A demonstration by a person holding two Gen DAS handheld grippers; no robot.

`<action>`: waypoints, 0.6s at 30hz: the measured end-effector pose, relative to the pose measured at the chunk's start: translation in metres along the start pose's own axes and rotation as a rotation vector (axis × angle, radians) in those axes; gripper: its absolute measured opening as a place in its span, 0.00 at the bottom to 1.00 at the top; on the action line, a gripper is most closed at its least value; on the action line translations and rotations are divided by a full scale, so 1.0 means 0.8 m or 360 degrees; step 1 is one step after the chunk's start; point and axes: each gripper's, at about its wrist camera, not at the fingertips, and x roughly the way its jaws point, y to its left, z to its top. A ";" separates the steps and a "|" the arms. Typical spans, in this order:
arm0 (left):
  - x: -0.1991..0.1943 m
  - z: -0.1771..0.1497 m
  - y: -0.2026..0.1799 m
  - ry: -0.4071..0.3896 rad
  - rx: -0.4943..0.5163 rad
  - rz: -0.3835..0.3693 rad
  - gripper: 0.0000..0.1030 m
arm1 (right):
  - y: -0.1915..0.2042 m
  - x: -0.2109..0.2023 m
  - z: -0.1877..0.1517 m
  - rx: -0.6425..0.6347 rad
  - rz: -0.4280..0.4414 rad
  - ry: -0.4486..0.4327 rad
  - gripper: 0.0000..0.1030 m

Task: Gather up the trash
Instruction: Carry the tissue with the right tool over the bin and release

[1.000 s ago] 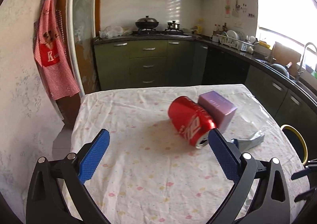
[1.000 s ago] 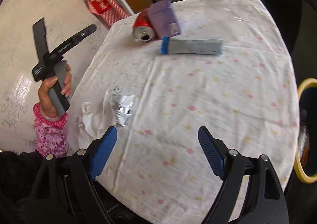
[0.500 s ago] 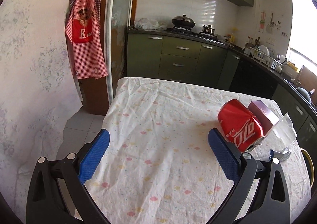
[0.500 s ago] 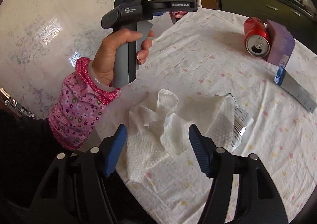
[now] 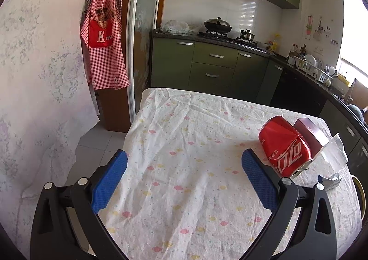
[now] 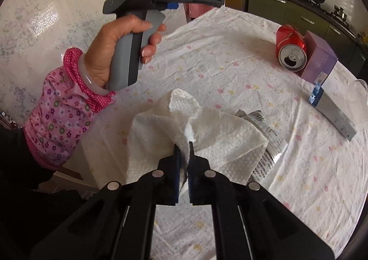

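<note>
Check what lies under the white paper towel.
A silver printed wrapper pokes out from under the paper towel, which the right gripper has pinched. How far the wrapper runs beneath is hidden.

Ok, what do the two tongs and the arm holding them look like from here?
Both tongs, left and right, are black frames with silver rivets and textured blue pads. The left one has a grey handle under a black lettered body. The left hand wears a pink floral sleeve with dotted cuff.
</note>
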 end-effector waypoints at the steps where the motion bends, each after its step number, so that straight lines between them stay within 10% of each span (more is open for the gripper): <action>1: 0.000 0.000 0.000 0.0000 0.0001 0.0001 0.95 | -0.005 -0.011 -0.001 0.0028 0.0018 -0.0030 0.05; 9: 0.004 -0.003 -0.008 0.0020 0.0030 0.0014 0.95 | -0.074 -0.137 -0.022 0.0282 -0.0008 -0.0430 0.05; 18: 0.006 -0.006 -0.020 0.0022 0.0091 0.0016 0.95 | -0.211 -0.239 -0.100 0.0845 -0.0666 -0.0580 0.05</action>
